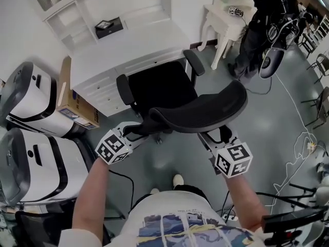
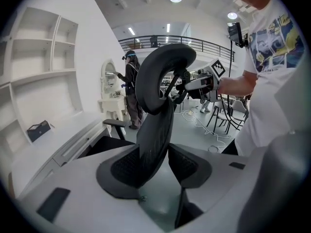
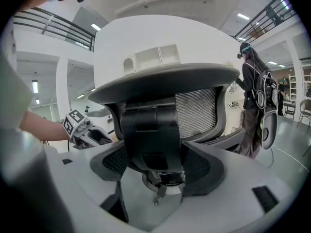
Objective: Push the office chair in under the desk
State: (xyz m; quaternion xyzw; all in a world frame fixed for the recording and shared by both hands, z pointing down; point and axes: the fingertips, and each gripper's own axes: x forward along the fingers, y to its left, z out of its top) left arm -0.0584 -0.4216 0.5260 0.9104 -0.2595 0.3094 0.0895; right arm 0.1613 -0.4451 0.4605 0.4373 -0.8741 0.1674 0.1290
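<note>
Black mesh office chair point(image 1: 163, 90) just before white worktop point(image 1: 100, 60), left gripper point(image 2: 163, 165) jaws apart around backrest edge point(image 2: 154, 130), right gripper point(image 3: 155, 161) clamped on black rear backrest bracket point(image 3: 150, 130)

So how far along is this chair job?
Partly done: the office chair faces the desk, its seat front about at the desk's edge. In hand: the left gripper and the right gripper straddle its back. Left to do: pushing it fully under.
</note>
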